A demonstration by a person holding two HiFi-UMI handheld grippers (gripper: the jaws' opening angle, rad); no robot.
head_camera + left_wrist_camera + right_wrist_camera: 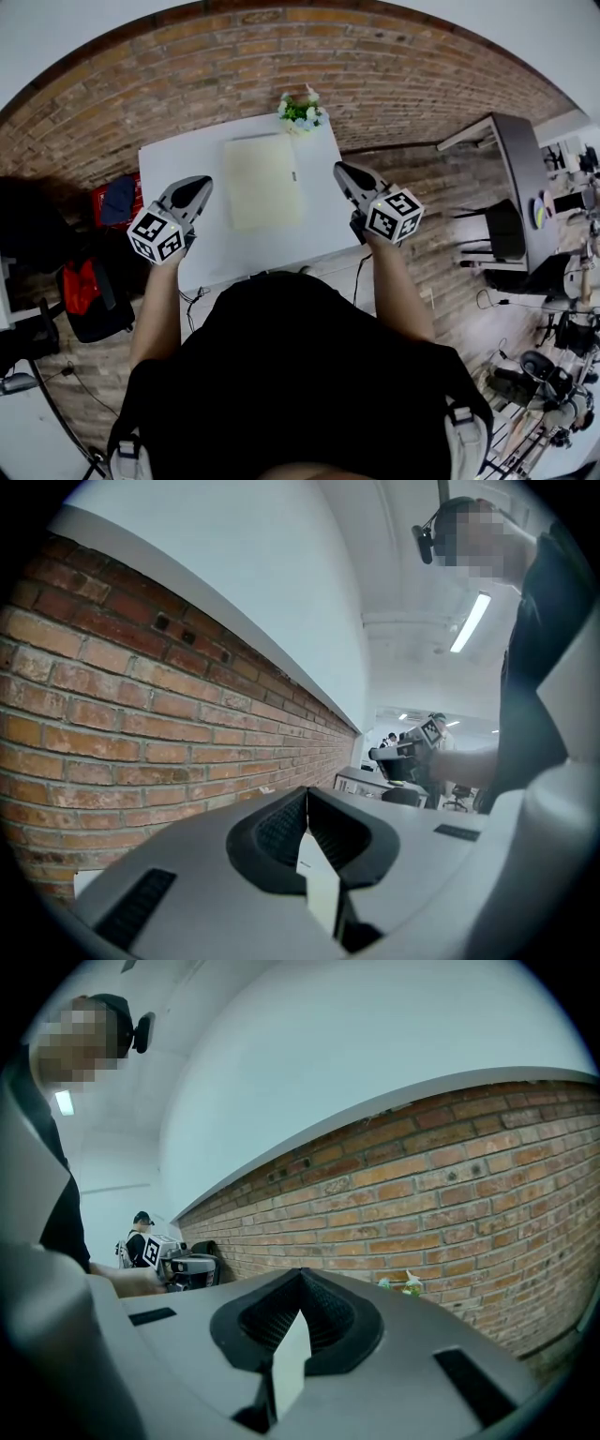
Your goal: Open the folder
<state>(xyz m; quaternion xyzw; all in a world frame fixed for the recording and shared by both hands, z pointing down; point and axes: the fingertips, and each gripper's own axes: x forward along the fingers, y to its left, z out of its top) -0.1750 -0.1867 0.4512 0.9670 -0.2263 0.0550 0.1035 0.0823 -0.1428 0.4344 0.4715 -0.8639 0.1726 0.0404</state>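
Observation:
A pale cream folder (263,181) lies flat and closed in the middle of the white table (178,155). My left gripper (200,180) hovers just left of the folder, and its jaws are shut with nothing between them (306,794). To the folder's right hangs my right gripper (339,167), also shut and empty (300,1274). Both grippers point toward the brick wall, and neither touches the folder. Each gripper view shows the other gripper off to the side: the right gripper (412,752) and the left gripper (173,1260). Neither gripper view shows the folder.
A small pot of flowers (302,111) stands at the table's far edge, behind the folder. A red bin with dark cloth (117,200) and a red-and-black bag (84,291) sit on the floor to the left. A dark desk (520,187) with a chair stands at the right.

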